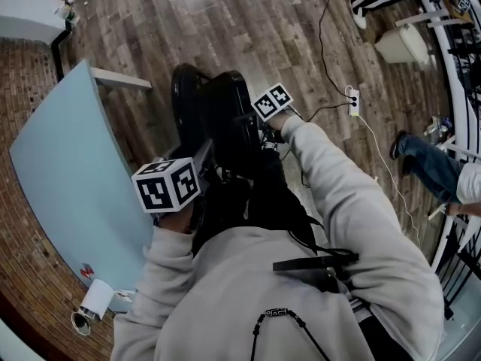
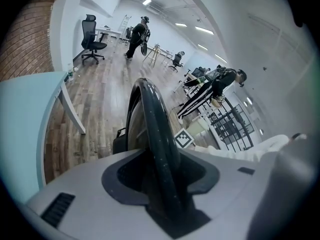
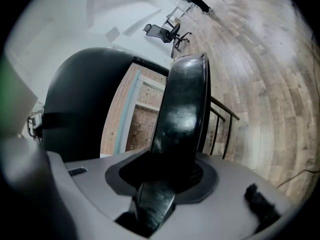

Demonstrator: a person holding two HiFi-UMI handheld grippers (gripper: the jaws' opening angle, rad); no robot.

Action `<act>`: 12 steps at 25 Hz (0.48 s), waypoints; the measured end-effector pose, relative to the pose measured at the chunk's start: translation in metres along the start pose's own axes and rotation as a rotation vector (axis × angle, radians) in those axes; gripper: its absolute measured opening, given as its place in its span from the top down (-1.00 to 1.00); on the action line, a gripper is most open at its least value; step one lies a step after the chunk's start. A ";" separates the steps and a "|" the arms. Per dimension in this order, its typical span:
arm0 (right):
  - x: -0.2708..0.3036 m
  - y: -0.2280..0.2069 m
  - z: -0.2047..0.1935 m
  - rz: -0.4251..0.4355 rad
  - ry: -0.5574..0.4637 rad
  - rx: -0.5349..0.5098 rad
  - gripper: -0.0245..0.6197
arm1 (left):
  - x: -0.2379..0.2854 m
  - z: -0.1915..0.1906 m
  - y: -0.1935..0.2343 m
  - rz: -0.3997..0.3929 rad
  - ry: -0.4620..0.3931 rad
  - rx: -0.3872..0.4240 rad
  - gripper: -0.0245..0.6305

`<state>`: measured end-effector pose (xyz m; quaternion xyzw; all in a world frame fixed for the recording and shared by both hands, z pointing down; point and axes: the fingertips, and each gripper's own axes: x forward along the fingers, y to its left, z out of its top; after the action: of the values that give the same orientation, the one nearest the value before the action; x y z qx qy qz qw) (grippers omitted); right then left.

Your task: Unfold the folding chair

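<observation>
The black folding chair [image 1: 218, 107] stands on the wood floor straight in front of me, between my two arms. My left gripper [image 1: 201, 160], under its marker cube, is shut on a curved black tube of the chair frame [image 2: 152, 124]; that tube runs up through the gripper's [image 2: 162, 184] jaws. My right gripper [image 1: 254, 119] holds the chair's other side. It [image 3: 162, 184] is shut on a broad glossy black bar [image 3: 185, 99]. A big dark rounded chair panel [image 3: 80, 104] fills the left of the right gripper view.
A light blue table [image 1: 68, 164] stands close on the left, with a paper roll [image 1: 96, 298] by its near corner. A power strip [image 1: 352, 100] and its cable lie on the floor to the right. A person's leg [image 1: 425, 164] and metal racks are further right.
</observation>
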<state>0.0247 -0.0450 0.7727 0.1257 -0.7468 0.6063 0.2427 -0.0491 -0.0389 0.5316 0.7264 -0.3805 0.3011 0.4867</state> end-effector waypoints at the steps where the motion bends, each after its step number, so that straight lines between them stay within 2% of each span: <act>1: -0.007 -0.007 -0.004 0.017 0.003 0.002 0.45 | 0.004 -0.001 -0.005 0.004 0.002 0.000 0.36; 5: -0.031 -0.035 -0.012 0.081 0.005 0.009 0.46 | 0.022 0.001 -0.022 0.017 0.009 0.011 0.37; 12: -0.067 -0.096 -0.035 0.142 -0.009 0.052 0.45 | 0.059 -0.004 -0.054 0.018 0.020 0.033 0.36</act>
<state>0.1354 -0.0411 0.8247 0.0814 -0.7390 0.6404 0.1926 0.0277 -0.0372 0.5549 0.7279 -0.3772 0.3187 0.4757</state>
